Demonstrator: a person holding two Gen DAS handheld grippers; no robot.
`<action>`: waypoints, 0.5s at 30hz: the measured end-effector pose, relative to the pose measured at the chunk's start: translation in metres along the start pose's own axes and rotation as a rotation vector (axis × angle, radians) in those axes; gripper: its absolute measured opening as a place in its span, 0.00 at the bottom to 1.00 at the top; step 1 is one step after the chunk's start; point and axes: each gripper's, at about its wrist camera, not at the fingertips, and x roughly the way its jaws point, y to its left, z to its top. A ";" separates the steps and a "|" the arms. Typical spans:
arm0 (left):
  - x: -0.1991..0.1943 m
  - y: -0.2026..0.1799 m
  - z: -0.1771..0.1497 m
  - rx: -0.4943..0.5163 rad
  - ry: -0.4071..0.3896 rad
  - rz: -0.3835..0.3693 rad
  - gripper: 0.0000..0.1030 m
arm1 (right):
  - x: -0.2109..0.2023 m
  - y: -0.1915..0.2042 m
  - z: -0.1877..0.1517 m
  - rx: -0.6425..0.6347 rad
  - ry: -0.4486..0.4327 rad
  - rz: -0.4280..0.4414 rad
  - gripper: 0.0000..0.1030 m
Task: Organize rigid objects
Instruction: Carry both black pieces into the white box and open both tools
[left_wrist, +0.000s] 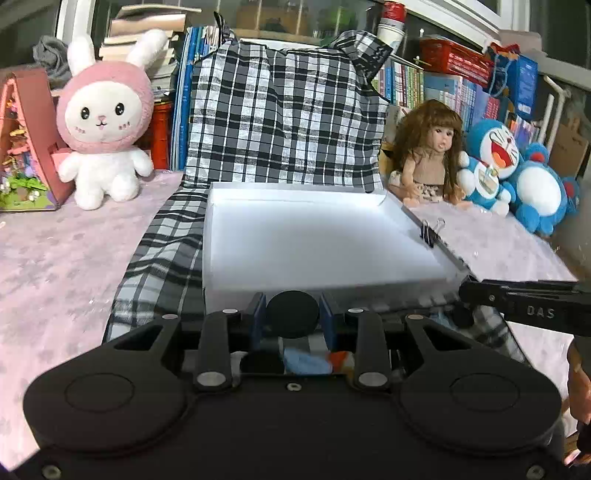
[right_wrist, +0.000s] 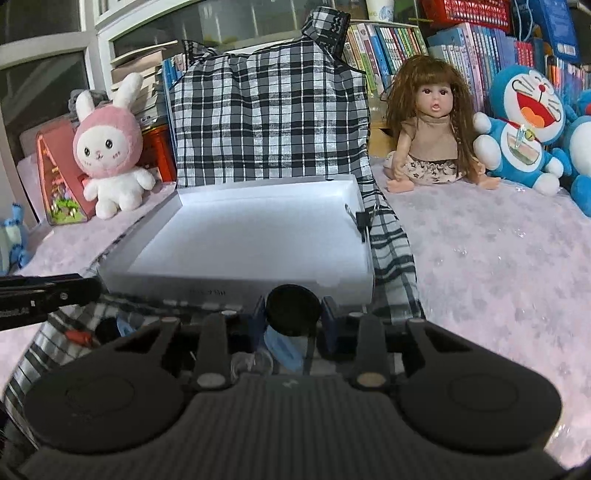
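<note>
A shallow white box lies open on a black-and-white checked cloth; nothing shows inside it. It also shows in the right wrist view. A black binder clip grips its right wall and shows again in the right wrist view. My left gripper is shut on a black round disc just before the box's near wall. My right gripper is shut on another black round disc at the near wall. Small blue and orange objects lie under the left gripper.
A pink rabbit plush and a small toy house stand back left. A doll and blue cat plushes sit back right. Books line the back. The checked cloth drapes up behind the box. The surface is a pink cover.
</note>
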 end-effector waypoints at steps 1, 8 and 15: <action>0.005 0.002 0.007 -0.007 0.008 -0.005 0.29 | 0.002 -0.002 0.007 0.011 0.011 0.006 0.37; 0.051 0.009 0.042 -0.030 0.105 -0.038 0.29 | 0.029 -0.002 0.044 -0.011 0.085 0.022 0.37; 0.096 0.011 0.060 -0.038 0.160 -0.052 0.29 | 0.069 0.008 0.067 -0.033 0.167 0.071 0.37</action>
